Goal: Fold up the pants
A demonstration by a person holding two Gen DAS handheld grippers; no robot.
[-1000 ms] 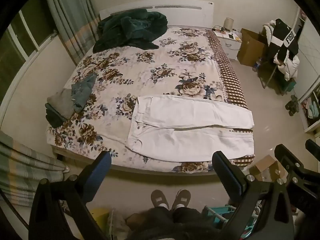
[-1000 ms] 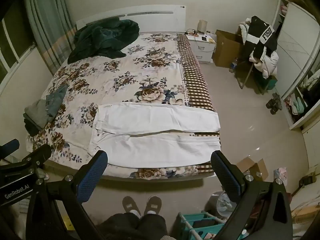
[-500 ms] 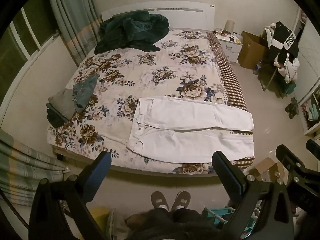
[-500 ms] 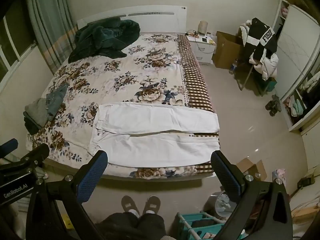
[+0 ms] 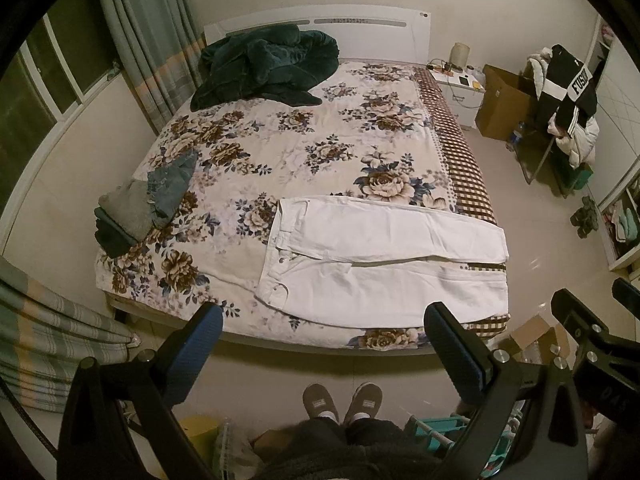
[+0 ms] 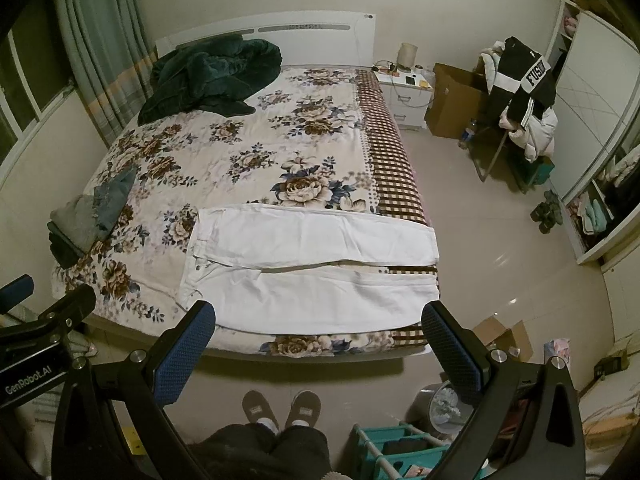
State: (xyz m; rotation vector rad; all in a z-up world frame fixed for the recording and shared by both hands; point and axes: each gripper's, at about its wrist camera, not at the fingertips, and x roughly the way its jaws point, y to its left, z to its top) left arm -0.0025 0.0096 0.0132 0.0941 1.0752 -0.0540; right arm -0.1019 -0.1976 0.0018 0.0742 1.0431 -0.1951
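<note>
The white pants lay flat across the near end of the bed, waistband toward the left and both legs stretched to the right, side by side with a narrow gap between them. Their hems reached the checked border at the bed's right edge, and the nearer leg ran just inside the foot edge of the mattress. The left gripper hung above the floor short of the bed, its blue-padded fingers spread wide and holding nothing; the right gripper did the same, jaws wide apart and empty (the person's slippers showed below it on bare tile). Neither touched the cloth.

Beyond the pants, most of the floral cover was free up to a dark green blanket heaped at the headboard. A small pile of folded clothes sat at the left edge, well apart from the waistband. To the right of the bed ran a band of open floor, with a cardboard box and a clothes-draped chair farther off. A teal rack, possibly a basket, stood near the feet.
</note>
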